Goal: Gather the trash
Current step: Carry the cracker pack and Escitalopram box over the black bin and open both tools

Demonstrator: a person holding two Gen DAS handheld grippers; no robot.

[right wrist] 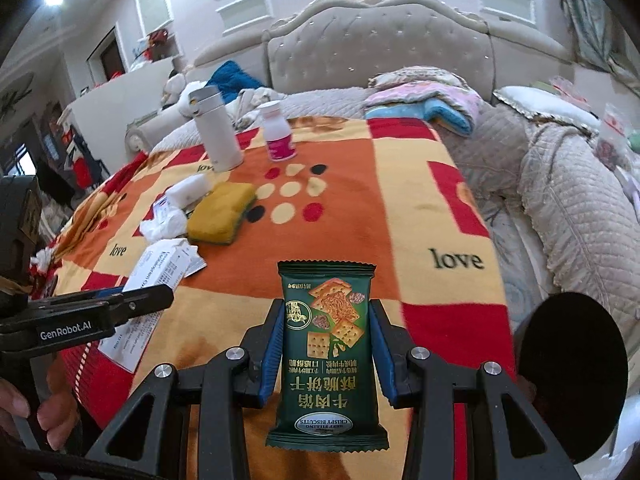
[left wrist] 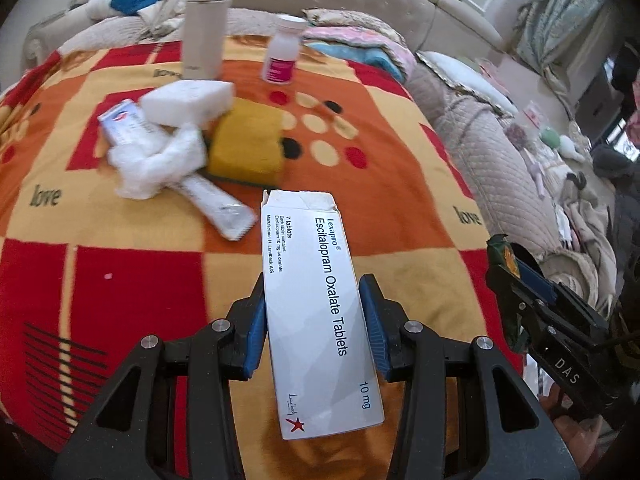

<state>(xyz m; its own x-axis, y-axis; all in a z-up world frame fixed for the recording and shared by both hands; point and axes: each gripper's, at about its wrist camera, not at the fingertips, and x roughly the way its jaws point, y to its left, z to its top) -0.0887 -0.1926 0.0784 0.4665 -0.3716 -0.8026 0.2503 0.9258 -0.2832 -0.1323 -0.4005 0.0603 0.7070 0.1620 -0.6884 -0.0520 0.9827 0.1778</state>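
My left gripper (left wrist: pixel 314 320) is shut on a white Lexapro tablet box (left wrist: pixel 316 312) with a torn top flap, held above the blanket. My right gripper (right wrist: pixel 326 344) is shut on a green biscuit wrapper (right wrist: pixel 328 356). The box also shows at the left of the right wrist view (right wrist: pixel 156 276). More litter lies ahead on the blanket: crumpled white tissue (left wrist: pixel 156 164), a silver sachet (left wrist: pixel 218 206), a small white-and-blue box (left wrist: pixel 122 124).
A patterned red, orange and yellow blanket (left wrist: pixel 380 200) covers the bed. On it stand a white flask (left wrist: pixel 204 28) and a pill bottle (left wrist: pixel 282 50), with a white sponge (left wrist: pixel 188 102) and a yellow sponge (left wrist: pixel 248 144). A black round bin rim (right wrist: pixel 572 372) sits at right.
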